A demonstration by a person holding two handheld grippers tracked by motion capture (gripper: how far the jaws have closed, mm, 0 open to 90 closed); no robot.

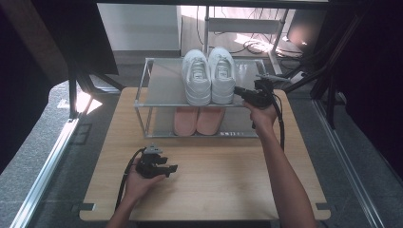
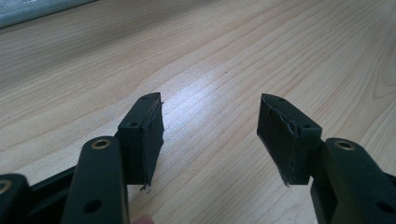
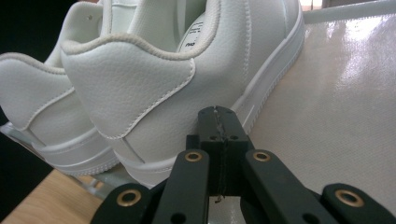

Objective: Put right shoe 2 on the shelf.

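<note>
A pair of white sneakers (image 1: 209, 76) stands on the top shelf of a metal shoe rack (image 1: 161, 90), toes away from me. My right gripper (image 1: 238, 91) is at the outer heel of the right sneaker (image 3: 140, 93), jaws shut with nothing between them (image 3: 218, 116); whether the tip touches the sole I cannot tell. The other sneaker (image 3: 28, 93) sits just beyond it. My left gripper (image 1: 172, 168) rests low over the wooden table (image 2: 233, 56), open and holding nothing (image 2: 210, 135).
A pair of pink slippers (image 1: 198, 121) lies on the rack's lower level. The glossy shelf surface (image 3: 336, 116) is bare to the right of the sneakers. The tabletop (image 1: 214, 180) in front of the rack is bare wood. Cables and a frame stand behind the table.
</note>
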